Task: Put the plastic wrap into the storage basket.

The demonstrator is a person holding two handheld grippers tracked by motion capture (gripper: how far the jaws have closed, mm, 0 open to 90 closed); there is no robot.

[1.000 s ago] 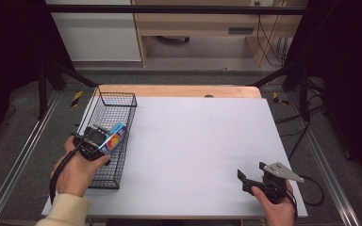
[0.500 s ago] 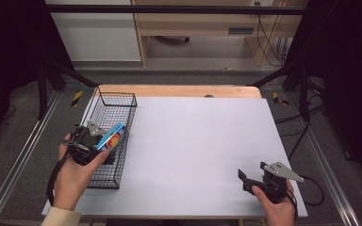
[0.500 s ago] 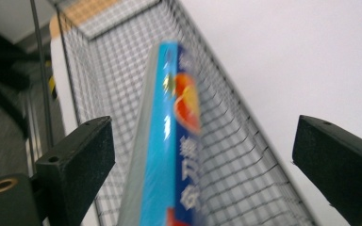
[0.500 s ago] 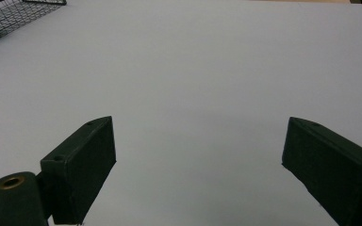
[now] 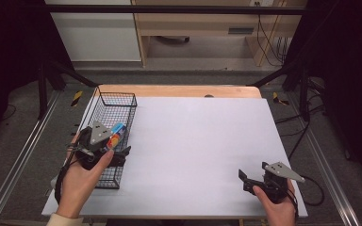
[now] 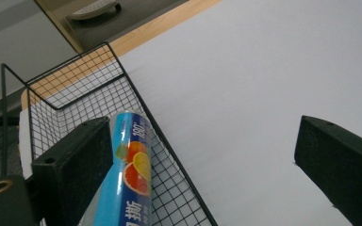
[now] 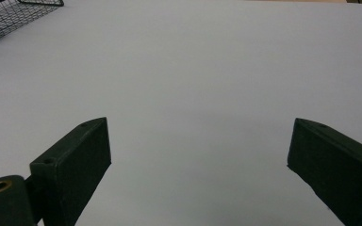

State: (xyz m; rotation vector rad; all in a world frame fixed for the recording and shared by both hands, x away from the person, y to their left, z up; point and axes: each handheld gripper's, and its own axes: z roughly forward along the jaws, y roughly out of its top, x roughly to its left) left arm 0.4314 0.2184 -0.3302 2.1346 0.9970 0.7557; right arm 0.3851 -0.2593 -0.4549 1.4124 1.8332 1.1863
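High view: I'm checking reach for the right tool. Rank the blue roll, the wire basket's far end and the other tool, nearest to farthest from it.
From the right tool, at the near right corner:
1. The left tool, across the table at the basket's near part.
2. The blue roll, in the basket just beyond it.
3. The wire basket far end, far left.

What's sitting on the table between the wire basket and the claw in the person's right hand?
Nothing: in the high view the white table is bare between the wire basket and the right gripper. The right gripper view shows the same blank surface.
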